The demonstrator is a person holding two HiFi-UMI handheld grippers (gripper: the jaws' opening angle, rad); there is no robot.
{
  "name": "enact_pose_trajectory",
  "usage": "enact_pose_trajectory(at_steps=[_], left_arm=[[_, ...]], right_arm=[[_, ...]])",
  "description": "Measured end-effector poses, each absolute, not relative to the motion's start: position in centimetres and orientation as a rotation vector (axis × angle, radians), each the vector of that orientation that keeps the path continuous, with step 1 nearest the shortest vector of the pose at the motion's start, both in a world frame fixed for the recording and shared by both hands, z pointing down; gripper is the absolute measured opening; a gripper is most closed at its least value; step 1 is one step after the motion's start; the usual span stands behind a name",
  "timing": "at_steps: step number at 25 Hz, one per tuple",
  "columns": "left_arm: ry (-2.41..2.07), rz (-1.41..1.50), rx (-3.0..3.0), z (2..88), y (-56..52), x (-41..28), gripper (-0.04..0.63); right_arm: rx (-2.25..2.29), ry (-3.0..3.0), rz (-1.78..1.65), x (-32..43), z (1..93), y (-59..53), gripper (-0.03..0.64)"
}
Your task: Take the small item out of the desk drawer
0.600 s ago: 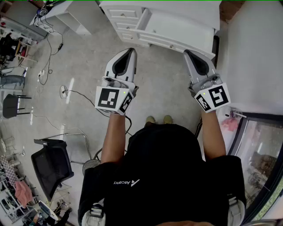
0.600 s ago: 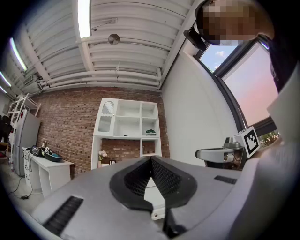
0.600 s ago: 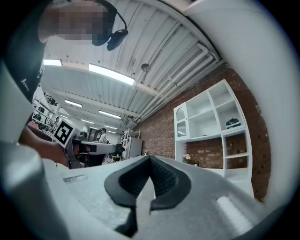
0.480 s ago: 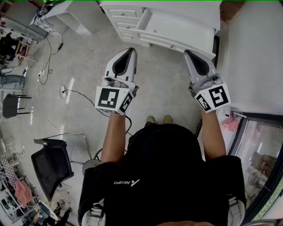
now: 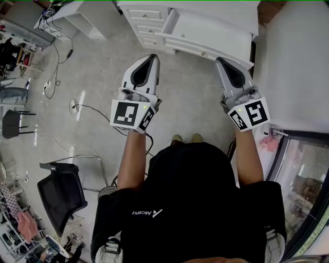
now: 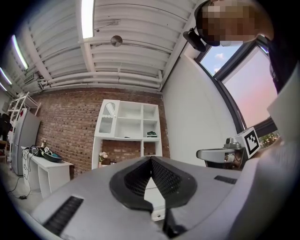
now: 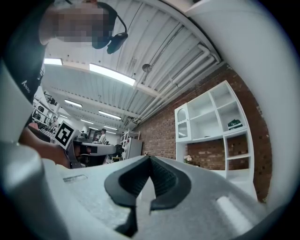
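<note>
A white desk (image 5: 216, 25) with a stack of drawers (image 5: 146, 23) stands at the top of the head view, and I see no small item. My left gripper (image 5: 150, 58) hangs over the floor just short of the drawers, jaws shut and empty. My right gripper (image 5: 221, 61) points at the desk's knobbed front edge (image 5: 203, 50), also shut with nothing in it. In the left gripper view the left gripper (image 6: 151, 160) has its pads meeting at the tip. The right gripper view shows the right gripper (image 7: 150, 157) closed the same way.
A black chair (image 5: 59, 192) stands at the lower left, with cables (image 5: 77, 107) on the floor beside it. A second white table (image 5: 82, 15) is at the upper left. A glass pane (image 5: 303, 180) and white wall run along the right. A white shelf unit (image 6: 126, 126) backs onto brick.
The desk front edge has drawn slightly closer to the gripper tips, mostly on the right. Both grippers stay shut and empty.
</note>
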State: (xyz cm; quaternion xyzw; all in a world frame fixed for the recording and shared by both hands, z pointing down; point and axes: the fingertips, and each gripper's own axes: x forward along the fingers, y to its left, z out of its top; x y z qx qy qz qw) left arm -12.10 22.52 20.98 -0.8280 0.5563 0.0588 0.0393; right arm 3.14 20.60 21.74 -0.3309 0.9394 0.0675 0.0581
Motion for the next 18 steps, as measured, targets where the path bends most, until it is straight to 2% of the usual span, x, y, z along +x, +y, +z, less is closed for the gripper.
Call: enact_pose_trajectory(at_steps=[10, 18], left_arm=[[1.676, 0.209, -2.552, 20.7, 21.6, -16.7, 0.008], [1.655, 0.149, -2.577, 21.4, 17.7, -18.7, 0.118]], right_arm=[[-1.055, 2.847, 0.235, -0.8, 21.8, 20.8, -0.001], [-1.08, 2.867, 0.235, -3.0, 22.5, 18.5, 0.0]])
